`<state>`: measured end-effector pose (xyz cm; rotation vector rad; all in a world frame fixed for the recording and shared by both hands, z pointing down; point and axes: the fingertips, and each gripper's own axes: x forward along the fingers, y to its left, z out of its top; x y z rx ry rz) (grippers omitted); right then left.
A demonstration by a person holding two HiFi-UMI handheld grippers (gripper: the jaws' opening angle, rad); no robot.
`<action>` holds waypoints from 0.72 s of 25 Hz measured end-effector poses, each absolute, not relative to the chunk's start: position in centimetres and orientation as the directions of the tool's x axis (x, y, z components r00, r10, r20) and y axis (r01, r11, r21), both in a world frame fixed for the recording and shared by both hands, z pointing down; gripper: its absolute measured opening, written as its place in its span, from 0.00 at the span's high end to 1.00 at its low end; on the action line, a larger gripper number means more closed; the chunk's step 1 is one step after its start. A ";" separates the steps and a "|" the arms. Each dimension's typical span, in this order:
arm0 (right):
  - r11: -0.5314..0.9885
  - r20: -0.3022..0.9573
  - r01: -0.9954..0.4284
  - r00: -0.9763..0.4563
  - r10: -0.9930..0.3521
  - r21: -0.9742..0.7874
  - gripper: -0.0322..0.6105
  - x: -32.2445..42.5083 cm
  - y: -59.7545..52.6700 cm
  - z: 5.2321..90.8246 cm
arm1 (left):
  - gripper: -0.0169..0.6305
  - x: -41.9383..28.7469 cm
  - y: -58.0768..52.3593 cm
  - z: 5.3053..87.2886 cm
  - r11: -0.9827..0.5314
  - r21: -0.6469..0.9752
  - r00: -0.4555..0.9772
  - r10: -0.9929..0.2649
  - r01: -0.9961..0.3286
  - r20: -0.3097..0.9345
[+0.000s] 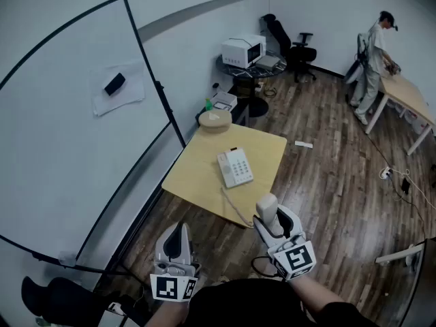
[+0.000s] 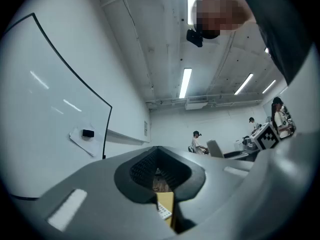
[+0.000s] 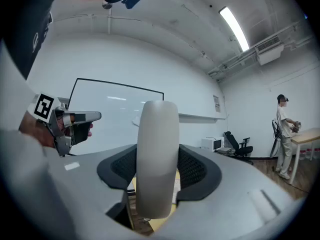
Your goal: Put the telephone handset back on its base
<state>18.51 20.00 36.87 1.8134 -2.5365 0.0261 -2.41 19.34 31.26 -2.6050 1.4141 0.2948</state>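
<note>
Left hand-held gripper (image 1: pixel 178 229) pressed together | right hand-held gripper (image 1: pixel 271 219) pinching handset (image 1: pixel 266 203) | base (image 1: pixel 235 167) keypad print unreadable

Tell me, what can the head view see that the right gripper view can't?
Only the head view shows the curly cord trailing off the table. Only the right gripper view shows the long ceiling light. Both show the handset, the whiteboard and the person standing by the far desk.
</note>
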 end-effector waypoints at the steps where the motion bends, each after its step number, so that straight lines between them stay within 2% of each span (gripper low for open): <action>1: 0.332 0.023 -0.943 -0.332 -0.943 0.005 0.58 18.1 20.1 36.9 | 0.97 -2.5 19.5 31.2 -0.544 -0.050 0.538 -0.805 -0.837 -0.250; 9: 0.339 0.026 -0.941 -0.339 -0.940 -0.002 0.58 17.0 20.9 37.1 | 0.97 -2.7 20.8 31.2 -0.563 -0.050 0.557 -0.792 -0.825 -0.250; 13: 0.399 0.016 -0.916 -0.400 -0.916 -0.026 0.58 16.3 21.0 37.9 | 0.97 -2.8 21.0 31.2 -0.563 -0.047 0.555 -0.793 -0.825 -0.253; 18: 0.411 -0.008 -0.911 -0.411 -0.912 -0.037 0.58 16.8 21.1 37.8 | 0.97 -1.8 21.2 31.5 -0.566 -0.062 0.562 -0.791 -0.822 -0.242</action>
